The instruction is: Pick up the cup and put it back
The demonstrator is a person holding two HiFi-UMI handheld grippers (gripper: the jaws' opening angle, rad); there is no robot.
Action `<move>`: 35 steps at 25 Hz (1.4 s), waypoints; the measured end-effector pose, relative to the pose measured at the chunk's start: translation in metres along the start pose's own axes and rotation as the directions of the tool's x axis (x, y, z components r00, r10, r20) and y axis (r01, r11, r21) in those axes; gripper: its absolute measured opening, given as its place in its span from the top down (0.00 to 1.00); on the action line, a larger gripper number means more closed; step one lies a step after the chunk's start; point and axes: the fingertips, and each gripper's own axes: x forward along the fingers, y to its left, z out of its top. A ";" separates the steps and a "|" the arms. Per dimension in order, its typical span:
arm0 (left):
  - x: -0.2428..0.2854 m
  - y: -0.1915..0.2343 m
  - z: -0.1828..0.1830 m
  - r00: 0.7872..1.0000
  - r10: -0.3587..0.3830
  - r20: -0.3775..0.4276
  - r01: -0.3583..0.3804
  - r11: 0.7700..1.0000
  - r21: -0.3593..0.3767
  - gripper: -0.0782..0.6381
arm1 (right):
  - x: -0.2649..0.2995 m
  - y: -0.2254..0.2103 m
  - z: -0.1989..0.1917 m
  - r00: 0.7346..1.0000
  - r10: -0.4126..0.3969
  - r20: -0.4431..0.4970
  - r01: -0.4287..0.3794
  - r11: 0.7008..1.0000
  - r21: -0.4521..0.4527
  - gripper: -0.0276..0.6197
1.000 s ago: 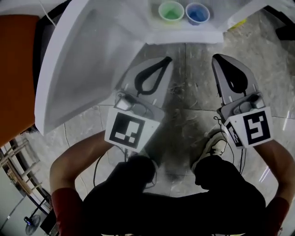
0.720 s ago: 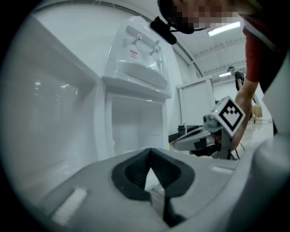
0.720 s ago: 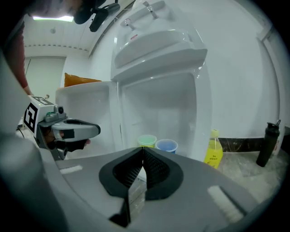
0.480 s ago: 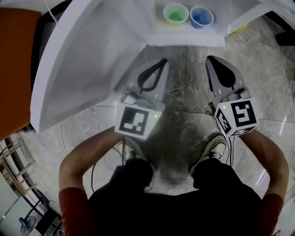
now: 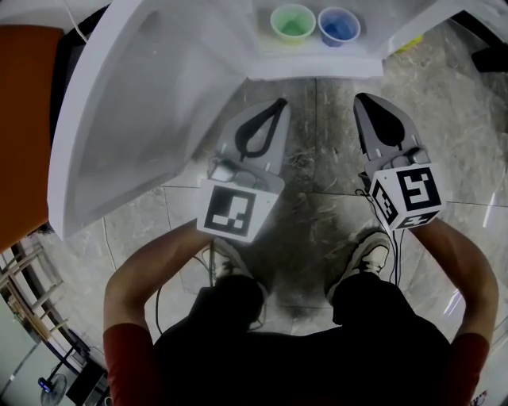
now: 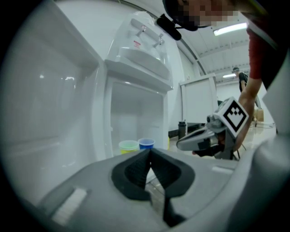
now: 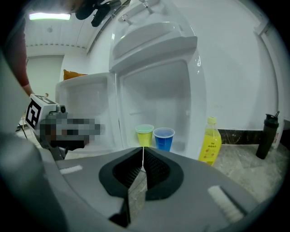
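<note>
Cup of green plastic (image 5: 293,21), blue plastic cup (image 5: 339,26) untouched inside white cabinet (image 5: 317,65); my left gripper (image 5: 279,103), right gripper (image 5: 362,99), both pinched together, empty, have lowered.

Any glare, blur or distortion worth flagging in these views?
Head view: sharp, evenly lit, green cup and blue cup near the top edge. Left gripper view: hazy, heavy fisheye, dark corners, glare from ceiling light. Right gripper view: clearer, same fisheye bending.
</note>
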 end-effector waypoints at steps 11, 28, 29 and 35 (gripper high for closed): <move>0.013 0.000 -0.013 0.999 0.004 -0.035 -0.004 1.000 0.000 0.89 | 0.025 -0.008 -0.010 1.000 0.007 -0.015 -0.007 1.000 0.027 0.94; 0.017 0.001 -0.026 0.997 0.018 -0.068 -0.019 1.000 -0.014 0.89 | 0.063 -0.026 -0.021 0.999 -0.039 -0.030 0.042 0.993 0.107 0.54; 0.018 0.002 -0.027 0.997 0.020 -0.073 -0.022 1.000 -0.015 0.89 | 0.068 -0.029 -0.022 0.998 -0.045 -0.033 0.049 0.992 0.115 0.53; 0.018 0.002 -0.034 0.996 0.027 -0.089 -0.028 0.999 -0.015 0.89 | 0.093 -0.046 -0.020 0.996 -0.083 -0.031 0.087 0.988 0.130 0.50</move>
